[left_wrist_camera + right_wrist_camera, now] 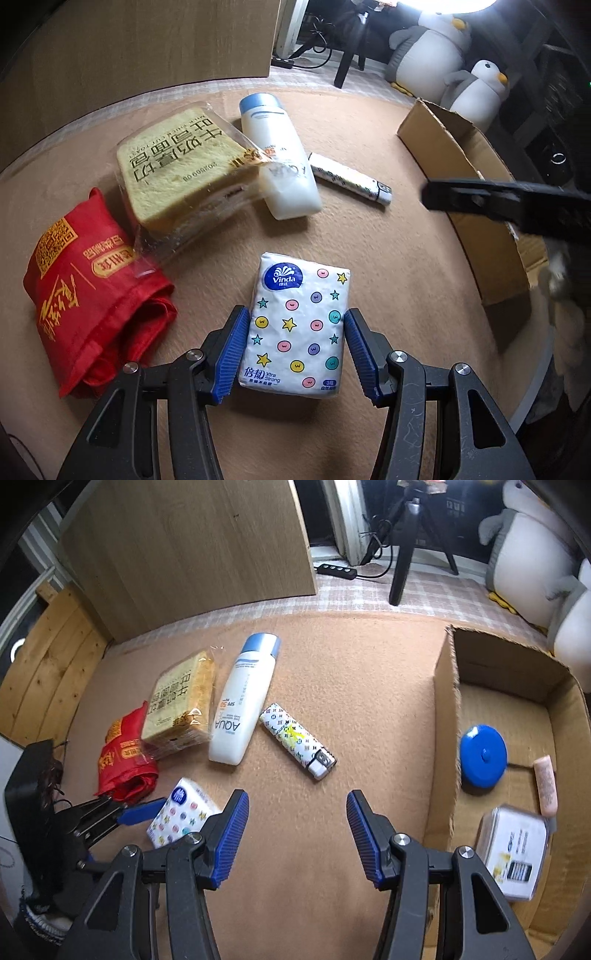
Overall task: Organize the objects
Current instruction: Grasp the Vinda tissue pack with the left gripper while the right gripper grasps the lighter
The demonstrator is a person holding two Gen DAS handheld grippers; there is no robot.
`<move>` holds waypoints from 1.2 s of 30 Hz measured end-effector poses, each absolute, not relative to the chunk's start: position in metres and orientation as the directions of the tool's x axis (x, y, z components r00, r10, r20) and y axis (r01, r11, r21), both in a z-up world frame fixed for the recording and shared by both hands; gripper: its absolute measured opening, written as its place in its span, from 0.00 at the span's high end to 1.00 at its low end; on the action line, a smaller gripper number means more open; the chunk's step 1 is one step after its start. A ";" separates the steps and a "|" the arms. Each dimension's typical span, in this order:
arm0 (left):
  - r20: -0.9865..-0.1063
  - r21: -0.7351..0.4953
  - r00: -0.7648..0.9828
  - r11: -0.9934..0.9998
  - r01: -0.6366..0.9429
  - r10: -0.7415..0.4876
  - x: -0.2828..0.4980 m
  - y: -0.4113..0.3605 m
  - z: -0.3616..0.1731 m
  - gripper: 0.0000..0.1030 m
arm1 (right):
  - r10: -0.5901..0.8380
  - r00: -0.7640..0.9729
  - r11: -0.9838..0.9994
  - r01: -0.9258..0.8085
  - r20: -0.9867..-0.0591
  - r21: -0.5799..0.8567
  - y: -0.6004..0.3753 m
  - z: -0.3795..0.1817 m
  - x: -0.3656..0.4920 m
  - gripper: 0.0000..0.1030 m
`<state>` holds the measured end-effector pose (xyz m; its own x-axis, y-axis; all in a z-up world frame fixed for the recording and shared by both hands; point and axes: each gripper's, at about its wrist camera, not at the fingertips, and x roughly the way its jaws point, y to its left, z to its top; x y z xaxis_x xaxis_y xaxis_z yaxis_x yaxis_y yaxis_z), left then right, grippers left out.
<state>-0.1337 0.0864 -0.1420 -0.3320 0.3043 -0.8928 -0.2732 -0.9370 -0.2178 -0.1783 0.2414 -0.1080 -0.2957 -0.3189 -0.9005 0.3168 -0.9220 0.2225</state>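
Left wrist view shows my left gripper [295,350] with its blue pads on both sides of the Vinda tissue pack [299,325], which lies flat on the tan mat [388,258]. I cannot tell if the pads press it (they look very close). My right gripper [297,834] is open with nothing in it, above bare mat. Near it lie the lighter [297,740] and the sunscreen bottle [243,701]. At the right stands the cardboard box [445,738].

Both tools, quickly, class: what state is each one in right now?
Left tool: jaws around the tissue pack, pads not visibly pressing; open.
Right tool: open, nothing between its jaws, only bare tan cloth.
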 end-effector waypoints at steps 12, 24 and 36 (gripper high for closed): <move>-0.896 -0.218 -0.329 -0.940 -0.264 0.300 -0.114 0.081 -0.143 0.45 | -0.227 -0.268 -0.922 0.367 -0.936 0.119 0.211 -0.136 -0.225 0.50; -0.894 -0.225 -0.333 -0.944 -0.243 0.299 -0.109 0.075 -0.144 0.45 | -0.160 -0.233 -0.897 0.441 -0.959 0.042 0.185 -0.155 -0.239 0.52; -0.914 -0.157 -0.323 -0.948 -0.278 0.246 -0.111 0.086 -0.154 0.43 | -0.155 -0.248 -0.885 0.464 -0.956 0.023 0.183 -0.152 -0.219 0.78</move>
<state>-0.1112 0.0856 -0.1541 -0.3232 0.2459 -0.9138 -0.2783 -0.9477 -0.1565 -0.2188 0.1829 -0.1521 -0.2477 -0.1547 -0.9564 0.4642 -0.8855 0.0230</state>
